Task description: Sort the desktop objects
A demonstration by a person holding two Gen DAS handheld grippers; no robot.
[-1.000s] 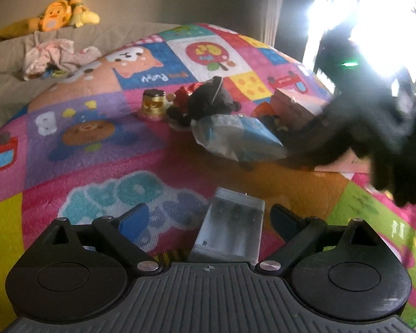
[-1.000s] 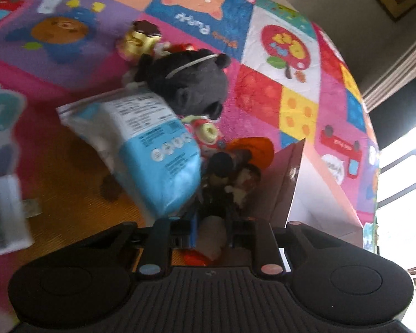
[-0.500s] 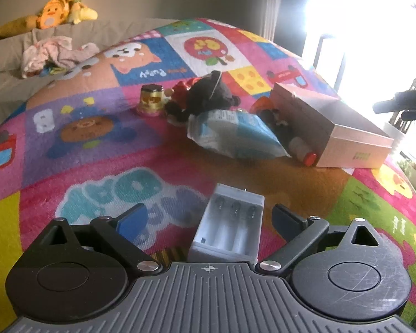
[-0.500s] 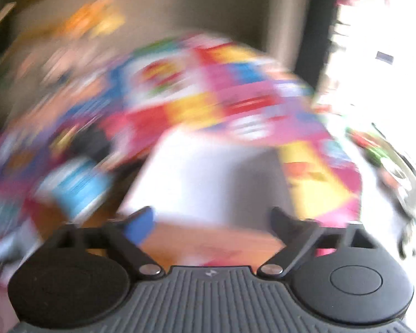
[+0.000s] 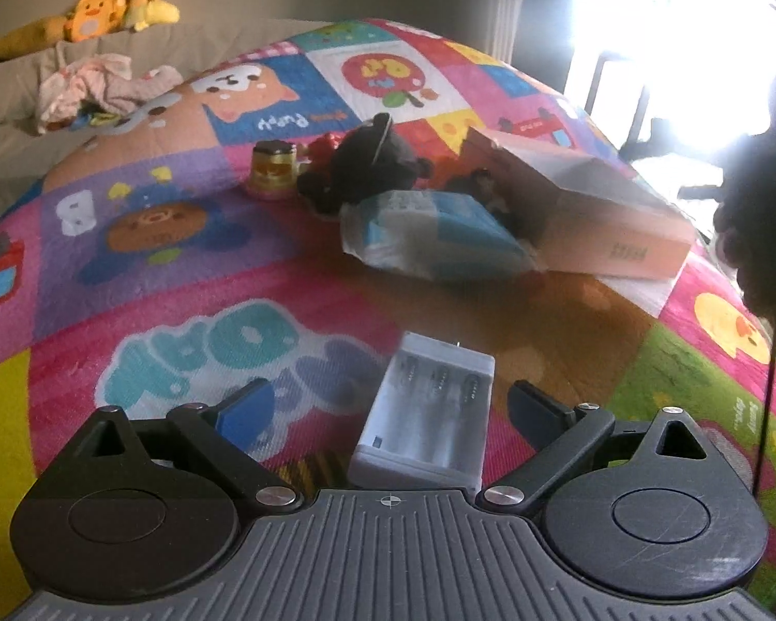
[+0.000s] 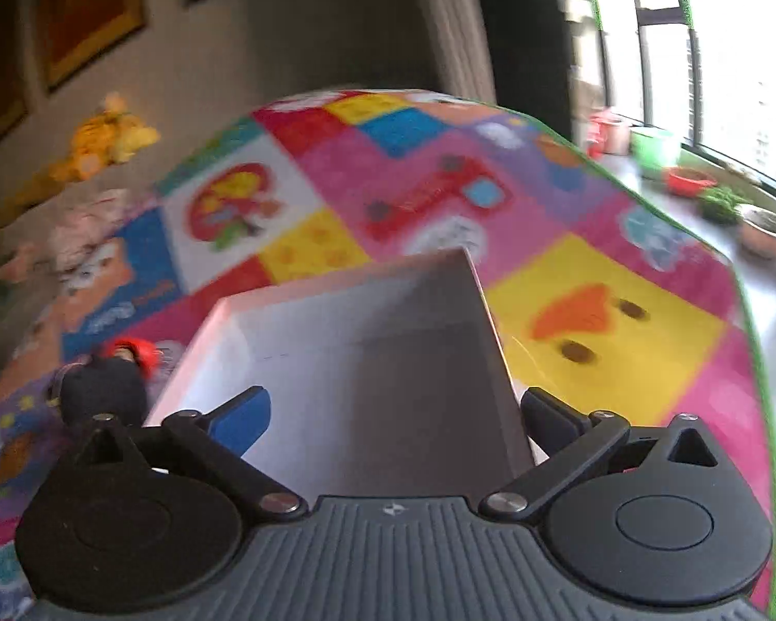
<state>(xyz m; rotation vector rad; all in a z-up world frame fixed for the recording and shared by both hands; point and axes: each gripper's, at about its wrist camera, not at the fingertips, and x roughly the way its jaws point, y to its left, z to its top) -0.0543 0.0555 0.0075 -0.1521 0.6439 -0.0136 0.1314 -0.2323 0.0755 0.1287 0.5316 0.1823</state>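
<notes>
My left gripper (image 5: 388, 409) is open, its fingers either side of a clear plastic battery case (image 5: 429, 416) lying on the colourful mat, not touching it. Farther off lie a blue-and-white packet (image 5: 429, 230), a black plush toy (image 5: 367, 165), a small gold jar (image 5: 273, 171) and an open cardboard box (image 5: 584, 207). My right gripper (image 6: 393, 414) is open and empty above the open box (image 6: 367, 362), looking into its bare inside. The black plush (image 6: 103, 393) shows at the box's left.
The patchwork play mat (image 5: 181, 259) covers the surface. A yellow plush (image 5: 114, 5) and crumpled clothes (image 5: 93, 88) lie on the grey sofa behind. Pots and bowls (image 6: 698, 181) stand on the windowsill at right. A dark shape (image 5: 760, 207) stands at the right edge.
My right gripper was shut on a small object beside the packet; it swung up over the box and is now open and empty. The left gripper has stayed around the battery case.
</notes>
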